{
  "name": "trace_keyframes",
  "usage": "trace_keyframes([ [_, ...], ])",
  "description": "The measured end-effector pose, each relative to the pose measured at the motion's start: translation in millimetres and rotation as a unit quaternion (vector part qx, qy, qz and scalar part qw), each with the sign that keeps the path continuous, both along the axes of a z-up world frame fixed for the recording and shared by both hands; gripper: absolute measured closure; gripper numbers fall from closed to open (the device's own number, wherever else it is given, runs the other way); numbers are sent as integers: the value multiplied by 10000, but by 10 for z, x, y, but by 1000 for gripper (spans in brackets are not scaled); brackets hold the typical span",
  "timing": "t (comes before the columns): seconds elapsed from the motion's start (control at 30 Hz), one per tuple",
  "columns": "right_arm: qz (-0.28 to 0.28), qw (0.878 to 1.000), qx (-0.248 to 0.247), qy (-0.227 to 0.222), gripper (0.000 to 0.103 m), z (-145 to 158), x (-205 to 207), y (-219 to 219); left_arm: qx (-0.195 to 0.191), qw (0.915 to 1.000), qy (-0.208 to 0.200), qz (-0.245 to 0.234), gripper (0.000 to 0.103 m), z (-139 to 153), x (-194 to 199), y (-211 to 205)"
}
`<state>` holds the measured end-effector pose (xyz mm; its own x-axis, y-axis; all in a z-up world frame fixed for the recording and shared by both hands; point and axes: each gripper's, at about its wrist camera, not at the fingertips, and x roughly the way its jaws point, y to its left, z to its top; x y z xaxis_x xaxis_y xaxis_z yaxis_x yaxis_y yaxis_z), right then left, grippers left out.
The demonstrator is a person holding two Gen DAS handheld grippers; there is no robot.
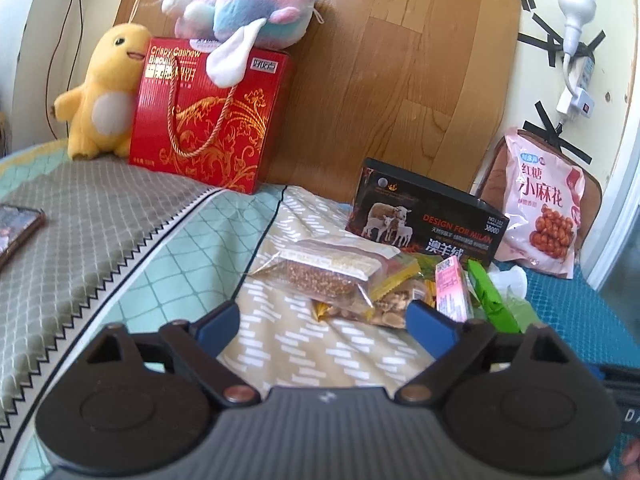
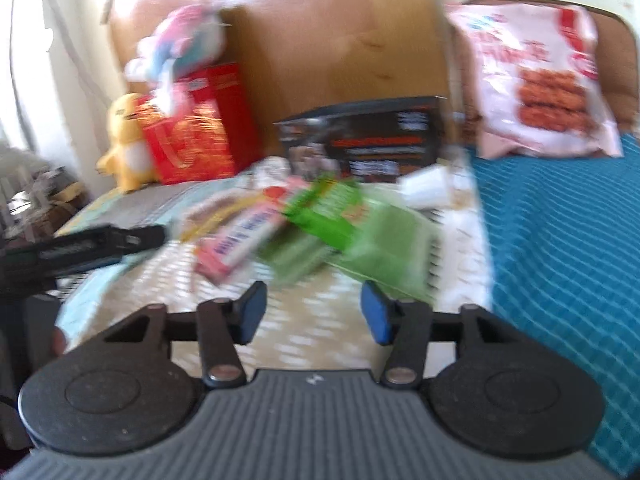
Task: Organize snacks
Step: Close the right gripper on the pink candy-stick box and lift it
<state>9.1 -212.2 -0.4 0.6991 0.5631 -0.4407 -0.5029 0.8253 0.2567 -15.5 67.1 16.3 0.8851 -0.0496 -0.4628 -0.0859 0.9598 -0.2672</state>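
Note:
A heap of snacks lies on the bed: a clear bag of brown grains, a bag of nuts, a pink pack and green packs. Behind them a black box lies open-topped. A pink bag of fried twists leans on the wall. My left gripper stands open just short of the heap, nothing between its blue pads. In the blurred right wrist view my right gripper is open and empty, close before the green packs.
A red gift box carries a pastel plush, with a yellow plush beside it. A phone lies at the left. A white cup sits near the black box. The left gripper's dark body shows at the left.

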Motion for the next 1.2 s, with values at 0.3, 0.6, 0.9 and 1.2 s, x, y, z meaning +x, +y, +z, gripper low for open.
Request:
trace_keyframes([
  [0.3,428,9981,3,436,62,-19,315,512,-461,9988,90,154,18,-39,32,153],
  [0.6,878,9879,-1277,-88,71,111,-4,-106,-377,9991,37,-178,16,-7,28,75],
  [0.9,-396,9952,-887,-70,57,57,-218,-747,-129,9891,209,-1450,16,213,282,-358],
  [1.2,39,9969,-729,290,89,-194,9,-343,333,9735,642,-2169,48,110,564,-860],
])
